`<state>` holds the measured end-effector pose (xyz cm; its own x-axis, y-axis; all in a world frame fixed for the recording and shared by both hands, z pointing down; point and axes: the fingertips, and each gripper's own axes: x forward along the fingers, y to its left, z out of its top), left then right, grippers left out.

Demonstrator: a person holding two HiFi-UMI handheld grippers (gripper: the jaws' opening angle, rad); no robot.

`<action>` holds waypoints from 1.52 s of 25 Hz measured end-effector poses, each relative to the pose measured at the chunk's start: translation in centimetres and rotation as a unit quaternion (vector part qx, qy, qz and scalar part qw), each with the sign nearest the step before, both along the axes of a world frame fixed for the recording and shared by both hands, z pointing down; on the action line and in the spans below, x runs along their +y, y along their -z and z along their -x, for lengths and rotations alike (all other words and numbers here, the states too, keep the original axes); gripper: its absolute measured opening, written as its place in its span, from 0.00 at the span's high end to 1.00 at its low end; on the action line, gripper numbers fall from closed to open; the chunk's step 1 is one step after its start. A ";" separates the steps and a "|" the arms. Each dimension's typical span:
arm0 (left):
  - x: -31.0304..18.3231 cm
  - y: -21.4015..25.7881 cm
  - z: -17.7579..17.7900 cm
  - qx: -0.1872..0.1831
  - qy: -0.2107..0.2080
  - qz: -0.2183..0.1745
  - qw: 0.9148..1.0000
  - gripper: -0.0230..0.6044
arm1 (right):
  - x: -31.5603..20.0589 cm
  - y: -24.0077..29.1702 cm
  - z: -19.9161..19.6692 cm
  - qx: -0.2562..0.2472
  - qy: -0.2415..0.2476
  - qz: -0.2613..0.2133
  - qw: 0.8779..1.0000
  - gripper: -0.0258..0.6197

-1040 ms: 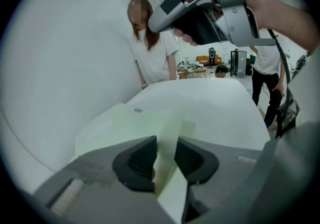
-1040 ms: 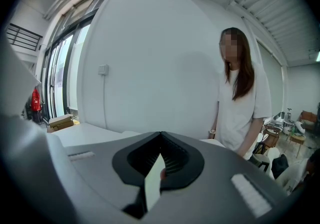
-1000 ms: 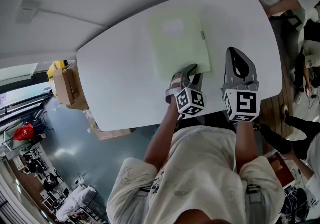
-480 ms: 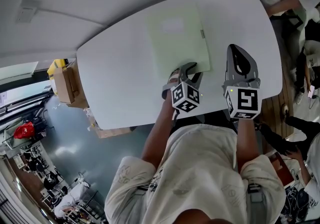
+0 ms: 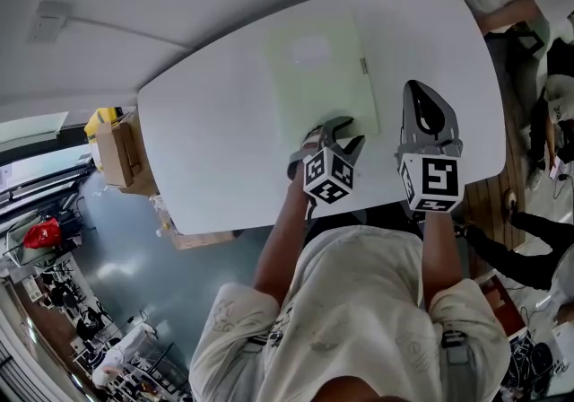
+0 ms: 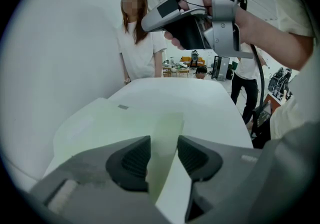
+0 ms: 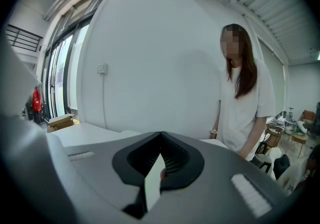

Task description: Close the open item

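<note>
**Left gripper straddles the folder's corner; right gripper holds nothing**

The left gripper (image 6: 163,148) has its jaws apart. The near right corner of the folder (image 5: 314,77) lies in the gap between the ribbed pads, and neither pad looks pressed onto the sheet. The right gripper (image 7: 161,135) has its jaws brought together on nothing and hovers just to the right of the folder, over the table (image 5: 215,140).

The folder is probably thin plastic: light, floppy, and smooth enough to slide on the slick tabletop if pushed from the side. The best hold is likely a pinch on the free right-hand edge, near the corner now between the left jaws. The other gripper could press down to stop the folder skating away. A flat sheet gives the jaws little edge to catch, so the pinch needs to come in low.

The folder is pale green and slightly translucent, with rounded corners. It lies flat in the middle of the white table, its long side running away from the person. It has a whitish label patch (image 5: 309,50) near the far end and a small grey clasp (image 5: 363,64) on the right edge. The cover seems to be down; whether the clasp is fastened cannot be told.
</note>
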<state>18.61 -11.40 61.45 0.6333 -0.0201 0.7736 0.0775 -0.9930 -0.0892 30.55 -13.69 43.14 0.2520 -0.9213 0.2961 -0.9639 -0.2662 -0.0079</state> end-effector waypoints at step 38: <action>0.4 0.0 0.0 0.016 -0.004 0.008 1.000 0.66 | -8.3 -11.0 2.4 -0.030 0.077 0.110 0.990 0.96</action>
